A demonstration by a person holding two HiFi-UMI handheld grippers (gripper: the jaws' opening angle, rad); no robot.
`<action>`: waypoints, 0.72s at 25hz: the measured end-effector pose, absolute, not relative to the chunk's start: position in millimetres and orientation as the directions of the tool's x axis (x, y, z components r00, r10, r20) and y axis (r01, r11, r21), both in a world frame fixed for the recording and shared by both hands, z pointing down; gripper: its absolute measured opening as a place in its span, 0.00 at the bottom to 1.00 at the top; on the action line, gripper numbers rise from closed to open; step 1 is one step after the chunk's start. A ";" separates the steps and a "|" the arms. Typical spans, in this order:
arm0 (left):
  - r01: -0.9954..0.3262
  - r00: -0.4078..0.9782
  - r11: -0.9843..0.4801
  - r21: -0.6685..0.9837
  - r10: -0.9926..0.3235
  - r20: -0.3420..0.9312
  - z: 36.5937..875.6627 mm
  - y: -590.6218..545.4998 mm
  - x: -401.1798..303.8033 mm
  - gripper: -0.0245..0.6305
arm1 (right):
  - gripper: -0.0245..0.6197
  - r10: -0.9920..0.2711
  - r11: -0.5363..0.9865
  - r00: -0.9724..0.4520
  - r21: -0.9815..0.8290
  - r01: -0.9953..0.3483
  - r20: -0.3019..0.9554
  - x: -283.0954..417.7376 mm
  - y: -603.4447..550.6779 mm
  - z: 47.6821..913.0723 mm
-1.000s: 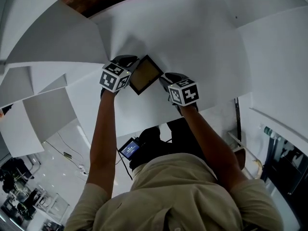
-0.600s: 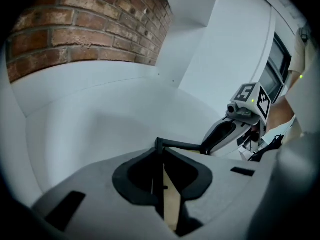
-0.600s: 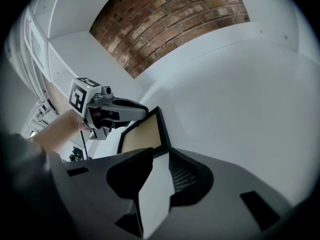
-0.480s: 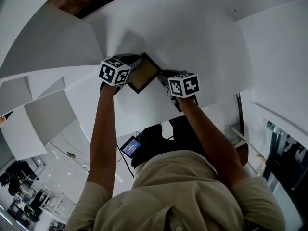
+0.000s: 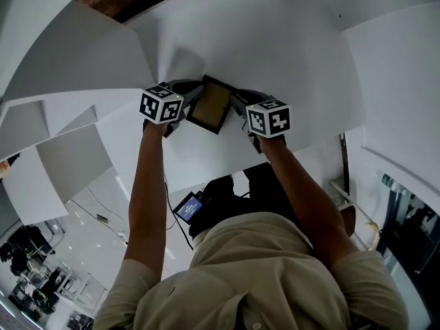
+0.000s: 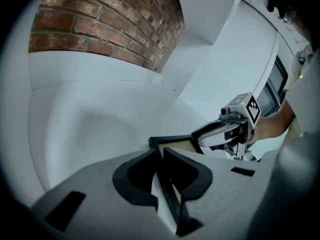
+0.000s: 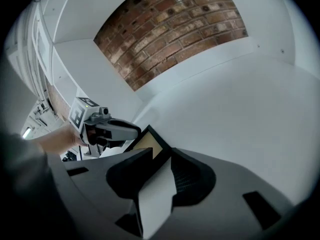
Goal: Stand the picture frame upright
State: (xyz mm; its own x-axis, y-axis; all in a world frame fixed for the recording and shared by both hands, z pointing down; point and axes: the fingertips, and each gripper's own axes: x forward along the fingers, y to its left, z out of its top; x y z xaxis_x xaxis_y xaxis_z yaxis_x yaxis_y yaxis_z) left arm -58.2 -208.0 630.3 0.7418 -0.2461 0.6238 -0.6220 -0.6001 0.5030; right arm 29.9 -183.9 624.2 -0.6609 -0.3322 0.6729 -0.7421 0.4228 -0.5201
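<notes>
The picture frame (image 5: 211, 106) is held tilted over the table (image 5: 289, 60), near its rear left corner. The left gripper (image 6: 162, 152) jaws clamp the frame's left edge. The right gripper (image 7: 161, 155) jaws, having just been closing, grip its right edge. The frame is probably light and rigid, with a fragile, slippery face: hold the dark border only

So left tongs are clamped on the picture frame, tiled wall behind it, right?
Not tiled: the wall behind is bare brick, clear in the left gripper view. The left tongs are indeed clamped on the picture frame.
</notes>
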 end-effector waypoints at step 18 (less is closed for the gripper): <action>-0.655 0.755 -0.502 0.565 -0.477 0.451 588.7 -193.5 -73.7 0.08 | 0.19 -0.466 0.487 -0.657 -0.448 -0.750 0.593 20.2 -215.7 588.2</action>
